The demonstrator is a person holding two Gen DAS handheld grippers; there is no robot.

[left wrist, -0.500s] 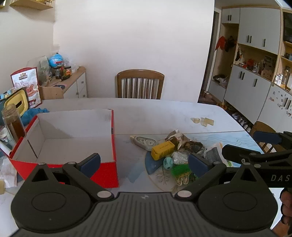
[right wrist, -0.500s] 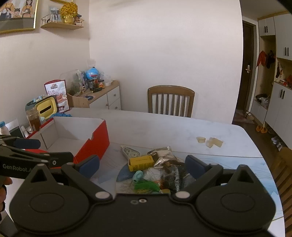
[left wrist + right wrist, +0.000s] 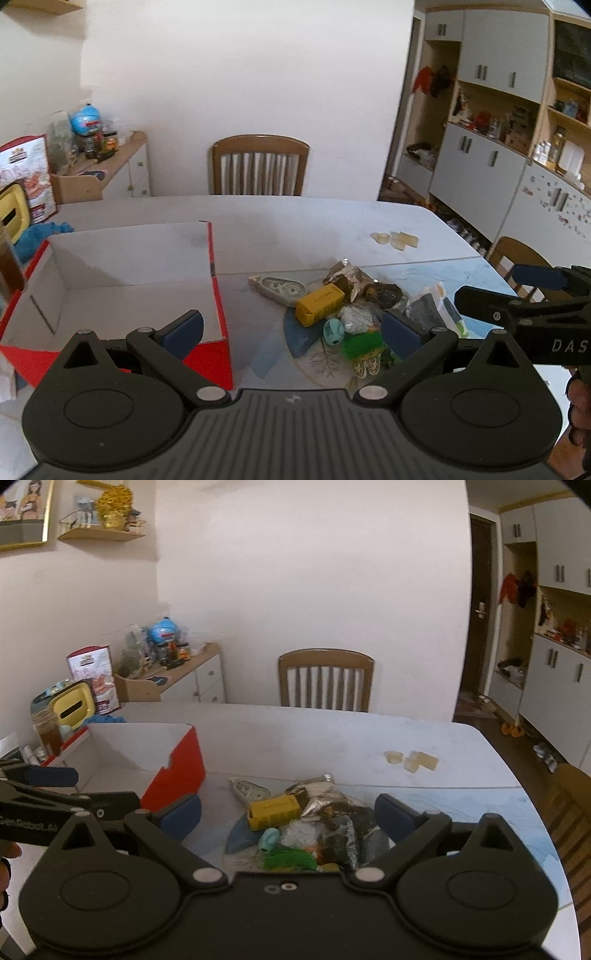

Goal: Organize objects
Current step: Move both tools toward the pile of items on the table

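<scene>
An empty red box with a white inside lies on the table's left half. To its right is a pile of small things: a yellow box, a correction tape dispenser, a teal piece, a green brush and foil packets. My left gripper is open above the table's near edge, between the box and the pile, with nothing between its fingers. My right gripper is open over the pile's near side, holding nothing. Each gripper also shows from the side in the other's view, the right gripper and the left gripper.
Three pale cubes sit farther back on the table. A wooden chair stands at the far side and another chair at the right. A jar, a blue cloth and packets crowd the left edge.
Both views have slid a little, so the scene sits slightly further left in each. Nothing on the table has moved and both grippers stay wide open.
</scene>
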